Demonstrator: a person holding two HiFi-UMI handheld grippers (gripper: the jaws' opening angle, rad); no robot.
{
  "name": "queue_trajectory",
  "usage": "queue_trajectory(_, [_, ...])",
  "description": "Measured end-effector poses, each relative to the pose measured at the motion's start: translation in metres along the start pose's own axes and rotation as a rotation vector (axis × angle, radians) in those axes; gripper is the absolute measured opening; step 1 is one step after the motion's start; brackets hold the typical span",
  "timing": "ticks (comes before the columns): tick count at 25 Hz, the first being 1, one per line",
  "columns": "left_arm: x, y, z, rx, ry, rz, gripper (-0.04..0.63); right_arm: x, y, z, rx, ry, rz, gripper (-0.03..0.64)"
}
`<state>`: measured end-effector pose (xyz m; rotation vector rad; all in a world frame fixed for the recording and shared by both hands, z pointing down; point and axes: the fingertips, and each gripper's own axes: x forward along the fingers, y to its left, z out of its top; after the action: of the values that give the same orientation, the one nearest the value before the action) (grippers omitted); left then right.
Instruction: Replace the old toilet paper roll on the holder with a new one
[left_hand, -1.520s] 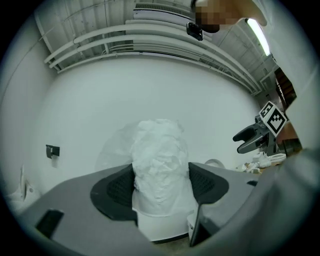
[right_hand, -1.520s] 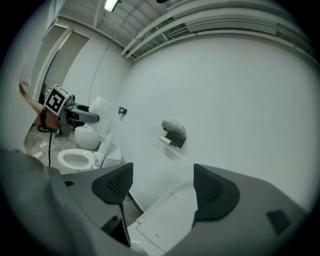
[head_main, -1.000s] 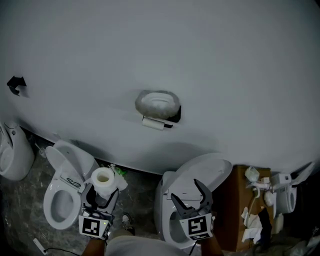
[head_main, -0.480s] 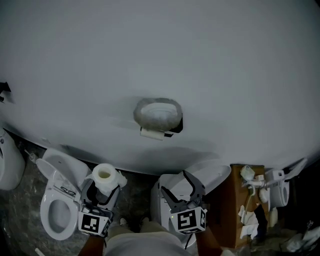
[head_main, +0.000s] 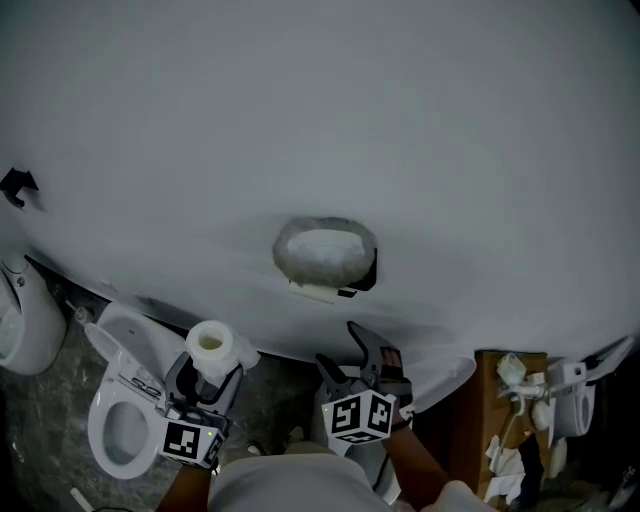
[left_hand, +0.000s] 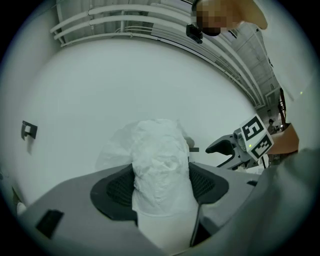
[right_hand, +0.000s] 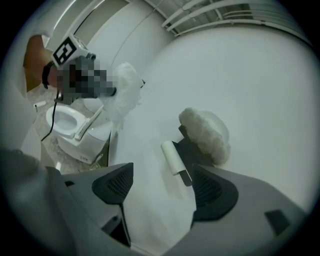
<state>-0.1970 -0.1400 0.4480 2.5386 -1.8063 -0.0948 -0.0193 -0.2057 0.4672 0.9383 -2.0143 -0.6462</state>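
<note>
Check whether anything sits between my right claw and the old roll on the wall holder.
Nothing visible does. The right claw, open and empty, looks straight at the old roll under the holder cover, with only bare wall between. The new roll sits in the left claw.

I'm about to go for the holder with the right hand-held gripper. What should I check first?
1. Grip: the left hand-held gripper is clamped on the new toilet paper roll: ok.
2. Free tool: the right hand-held gripper is open, nothing between its jaws: ok.
3. Aim: the old roll lies ahead between the right jaws, not yet reached: ok.
4. Room: the holder is free for the new roll: not ok, the old roll is on it.
5. How the old roll releases: cannot tell.
</note>
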Motion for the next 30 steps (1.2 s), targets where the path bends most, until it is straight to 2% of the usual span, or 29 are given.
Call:
queue_trajectory(5, [0.005,0.003,-0.001,-0.001,0.001,0.035,0.316,0.047,-0.004,0.001,-0.148,0.032,0.013,0.347])
queue_trajectory(14, [-0.009,0.007,-0.018,-0.024,0.041,0.071,0.316,0.105,-0.008,-0.006,-0.265,0.099,0.013,0.347])
queue_trajectory(22, [-0.015,0.009,-0.019,-0.031,0.043,0.069,0.316,0.127,-0.017,-0.003,-0.271,0.108,-0.049,0.343])
queue_trajectory(23, [-0.015,0.009,-0.019,-0.031,0.045,0.069,0.316,0.127,-0.018,-0.001,-0.272,0.1,-0.06,0.322])
queue_trajectory(25, [-0.017,0.01,-0.02,-0.032,0.049,0.068,0.316,0.127,-0.02,0.001,-0.276,0.082,-0.082,0.218])
queue_trajectory(30, [-0.022,0.015,-0.02,-0.033,0.049,0.069,0.316,0.131,-0.022,0.003,-0.277,0.079,-0.104,0.196])
